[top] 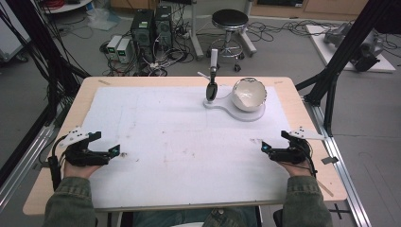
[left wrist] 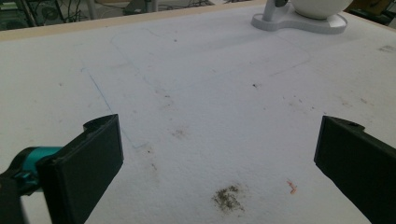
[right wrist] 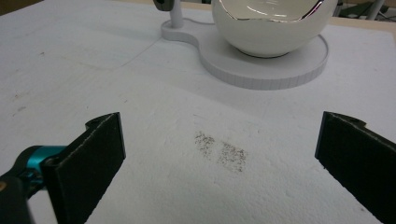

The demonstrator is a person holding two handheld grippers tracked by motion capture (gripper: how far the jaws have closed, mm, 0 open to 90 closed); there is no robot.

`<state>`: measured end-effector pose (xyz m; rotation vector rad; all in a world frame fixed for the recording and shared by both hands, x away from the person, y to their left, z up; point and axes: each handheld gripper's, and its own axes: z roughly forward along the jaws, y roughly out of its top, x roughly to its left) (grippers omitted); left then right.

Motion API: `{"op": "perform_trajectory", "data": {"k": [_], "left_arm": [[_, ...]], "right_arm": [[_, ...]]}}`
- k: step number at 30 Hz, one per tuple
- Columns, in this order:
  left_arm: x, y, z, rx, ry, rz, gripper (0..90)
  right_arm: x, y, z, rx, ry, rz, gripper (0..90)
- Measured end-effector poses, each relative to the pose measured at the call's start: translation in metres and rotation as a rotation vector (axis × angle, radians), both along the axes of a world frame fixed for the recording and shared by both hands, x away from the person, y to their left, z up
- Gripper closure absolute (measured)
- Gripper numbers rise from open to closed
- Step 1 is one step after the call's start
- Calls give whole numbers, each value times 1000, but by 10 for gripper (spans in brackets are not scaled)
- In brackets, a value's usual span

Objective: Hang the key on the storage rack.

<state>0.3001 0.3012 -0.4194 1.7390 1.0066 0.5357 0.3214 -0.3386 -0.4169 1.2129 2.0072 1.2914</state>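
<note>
Table (top: 56,187) w/ white mat (top: 179,146). Bowl (top: 249,94) on white stand (top: 246,115) at far right of mat, spoon (top: 211,90) upright just left of it. L gripper (top: 106,150) near left edge, R gripper (top: 269,150) near right edge; both jaws wide, empty, well apart from bowl.

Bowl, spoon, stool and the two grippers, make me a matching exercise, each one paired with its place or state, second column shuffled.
1. bowl
2. spoon
3. stool
4. left gripper
5. right gripper

a. on the floor beyond the table
b. open, near the table's left edge
c. on the round part of the white stand
d. open, near the table's right edge
e. upright in the stand's small end

Pairs: 1-c, 2-e, 3-a, 4-b, 5-d
</note>
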Motion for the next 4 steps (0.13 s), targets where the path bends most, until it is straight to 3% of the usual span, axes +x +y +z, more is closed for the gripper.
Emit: {"op": "perform_trajectory", "data": {"k": [4], "left_arm": [[0,0,0,0,0,-2,17]], "right_arm": [[-2,0,0,-13,0,0,5]]}}
